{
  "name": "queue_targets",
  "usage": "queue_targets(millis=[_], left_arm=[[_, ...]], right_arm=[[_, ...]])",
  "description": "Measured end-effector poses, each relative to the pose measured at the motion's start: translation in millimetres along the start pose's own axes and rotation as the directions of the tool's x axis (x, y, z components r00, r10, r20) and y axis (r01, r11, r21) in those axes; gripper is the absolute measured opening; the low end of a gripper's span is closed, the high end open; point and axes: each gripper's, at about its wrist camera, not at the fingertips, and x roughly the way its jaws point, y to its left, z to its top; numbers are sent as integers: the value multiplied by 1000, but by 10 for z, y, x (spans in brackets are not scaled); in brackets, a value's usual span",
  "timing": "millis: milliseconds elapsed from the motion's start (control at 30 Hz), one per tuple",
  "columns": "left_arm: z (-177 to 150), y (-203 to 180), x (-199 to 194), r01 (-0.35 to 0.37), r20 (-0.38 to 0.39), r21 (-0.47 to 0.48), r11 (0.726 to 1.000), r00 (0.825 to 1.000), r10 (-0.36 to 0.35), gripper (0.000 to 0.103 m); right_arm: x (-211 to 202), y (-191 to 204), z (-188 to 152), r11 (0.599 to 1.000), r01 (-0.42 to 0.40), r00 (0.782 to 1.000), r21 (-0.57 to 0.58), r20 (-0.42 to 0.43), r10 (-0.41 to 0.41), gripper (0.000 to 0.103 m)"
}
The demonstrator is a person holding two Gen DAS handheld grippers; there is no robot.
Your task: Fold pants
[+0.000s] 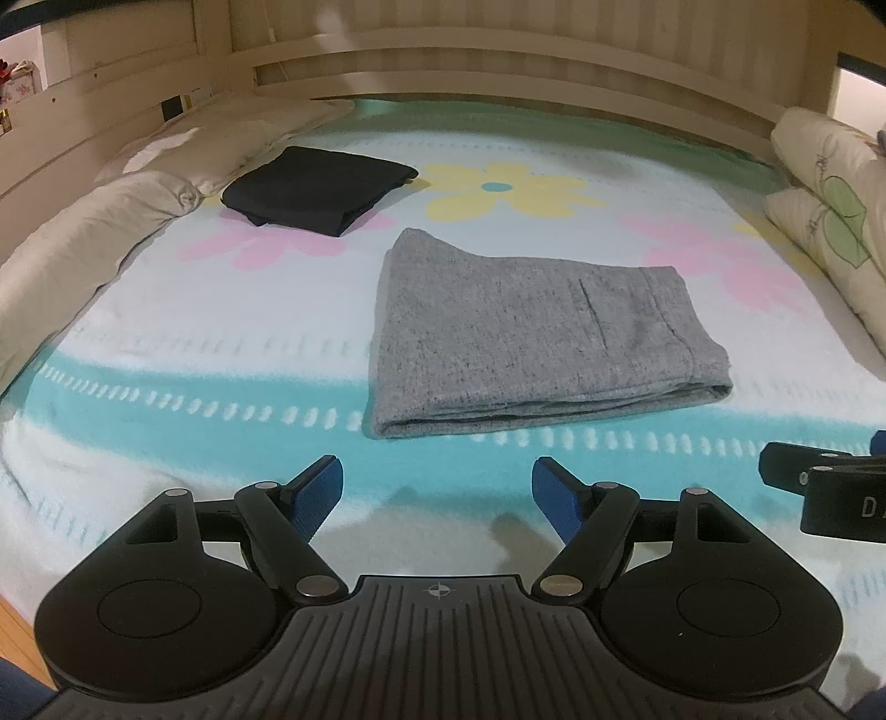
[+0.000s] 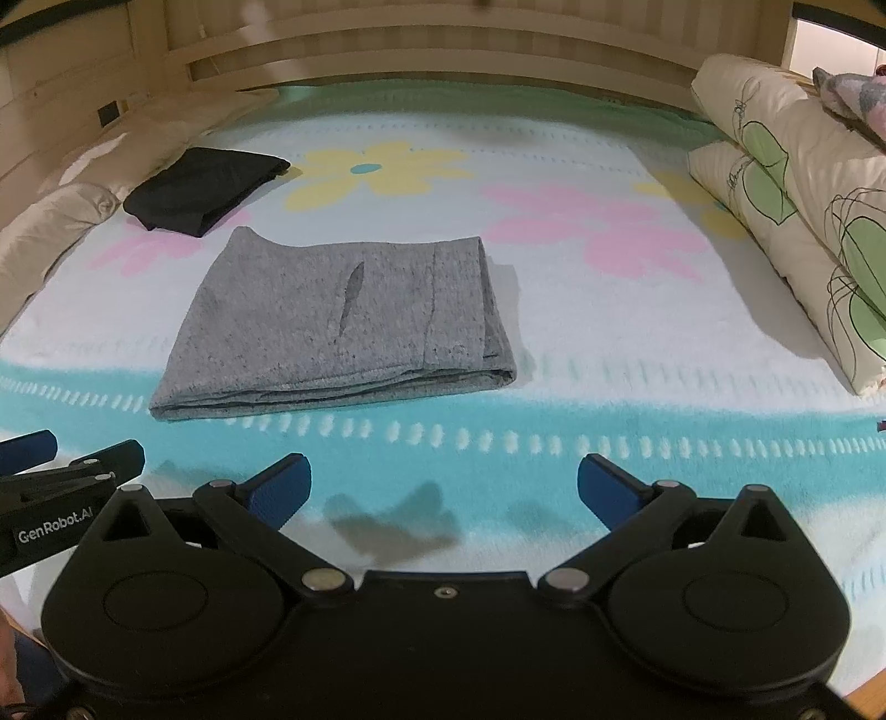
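Left wrist view: left gripper (image 1: pixel 437 493) jaws spread wide, nothing btwn the blue pads (image 1: pixel 318 495), hovering over the teal stripe of the blanket (image 1: pixel 166 343). Grey pants (image 1: pixel 526 338) lie folded into a flat rectangle just ahead, slightly right of centre, clear of both grippers. Black folded garment (image 1: pixel 318 191) sits further back-left, next to the beige duvet (image 1: pixel 83 232), apart from the grey pants. Right gripper's tip visible at right edge.

Right wrist view: right gripper (image 2: pixel 443 493) also released, pads empty, over bare blanket (image 2: pixel 637 354). Grey pants (image 2: pixel 338 327) ahead-left, pocket slit facing up, folded edge toward cam. Pillows w/ green leaf print (image 2: pixel 786 221) stacked on right side. Wooden headboard (image 2: pixel 443 50) behind.
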Motion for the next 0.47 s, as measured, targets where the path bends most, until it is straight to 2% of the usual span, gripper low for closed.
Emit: queue_targets(millis=[467], left_arm=[[-10, -5, -17, -1, 13, 8, 1000, 1000, 1, 74]], right_arm=[[29, -8, -12, 1000, 4, 1000, 2, -23, -4, 102]])
